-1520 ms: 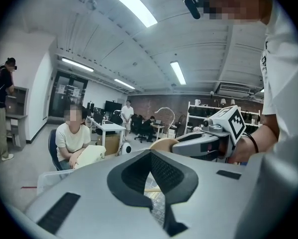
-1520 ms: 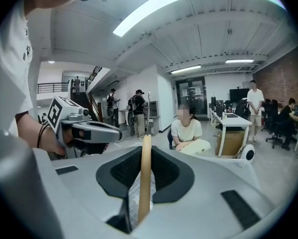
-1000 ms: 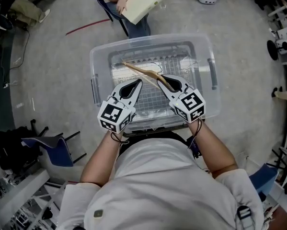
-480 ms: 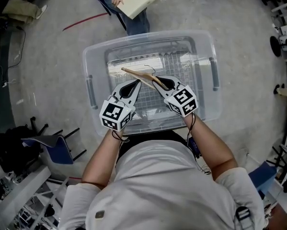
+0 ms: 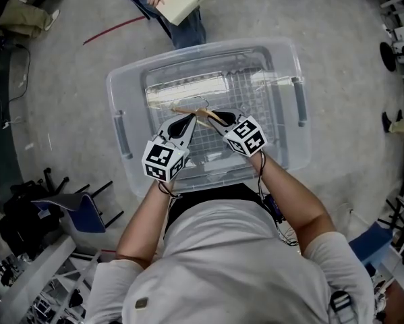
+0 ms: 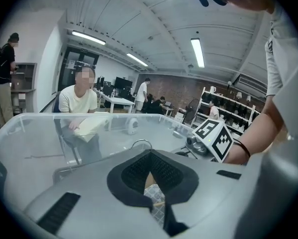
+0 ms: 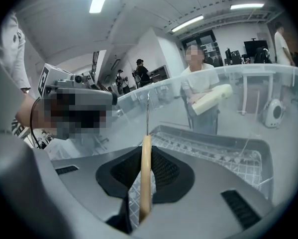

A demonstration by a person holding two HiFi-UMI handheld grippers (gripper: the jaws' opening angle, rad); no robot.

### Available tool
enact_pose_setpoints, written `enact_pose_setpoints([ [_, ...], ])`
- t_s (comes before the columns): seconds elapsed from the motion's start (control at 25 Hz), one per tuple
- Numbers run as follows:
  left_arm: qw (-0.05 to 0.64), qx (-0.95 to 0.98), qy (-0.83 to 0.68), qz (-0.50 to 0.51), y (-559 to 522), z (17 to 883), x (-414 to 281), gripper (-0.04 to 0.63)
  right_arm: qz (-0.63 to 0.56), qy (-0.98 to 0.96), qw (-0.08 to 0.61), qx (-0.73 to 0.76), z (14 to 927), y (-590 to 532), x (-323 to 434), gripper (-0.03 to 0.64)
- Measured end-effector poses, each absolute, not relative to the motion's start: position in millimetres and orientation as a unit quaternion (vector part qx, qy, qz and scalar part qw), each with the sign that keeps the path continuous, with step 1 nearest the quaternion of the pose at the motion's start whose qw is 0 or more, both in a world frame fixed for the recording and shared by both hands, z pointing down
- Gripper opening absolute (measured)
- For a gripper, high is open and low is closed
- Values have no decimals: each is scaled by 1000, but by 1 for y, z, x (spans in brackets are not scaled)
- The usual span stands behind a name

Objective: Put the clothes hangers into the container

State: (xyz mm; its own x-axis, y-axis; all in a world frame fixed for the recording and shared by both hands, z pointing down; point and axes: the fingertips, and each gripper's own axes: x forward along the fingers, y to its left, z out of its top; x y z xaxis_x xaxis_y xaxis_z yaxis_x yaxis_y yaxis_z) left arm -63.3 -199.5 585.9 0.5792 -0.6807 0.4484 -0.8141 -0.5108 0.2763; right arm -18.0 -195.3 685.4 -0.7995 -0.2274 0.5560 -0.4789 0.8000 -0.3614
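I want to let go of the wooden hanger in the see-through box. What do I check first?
1. Right gripper clamped on the light wooden clothes hanger: ok.
2. Left gripper gripping the hanger too: cannot tell. Some wood shows between its jaws.
3. Hanger above the opening of the clear plastic container, not over the floor: ok.
4. Thin metal hook away from the container's walls: ok.
5. Hanger resting on the white wire rack inside the container: cannot tell. Check this before you let go.
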Motion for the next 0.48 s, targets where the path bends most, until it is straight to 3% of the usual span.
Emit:
enact_pose_setpoints([
  [0.48, 242, 857, -428, 158, -207, 604, -55, 17, 314, -891, 278, 175, 728, -205, -19, 72],
])
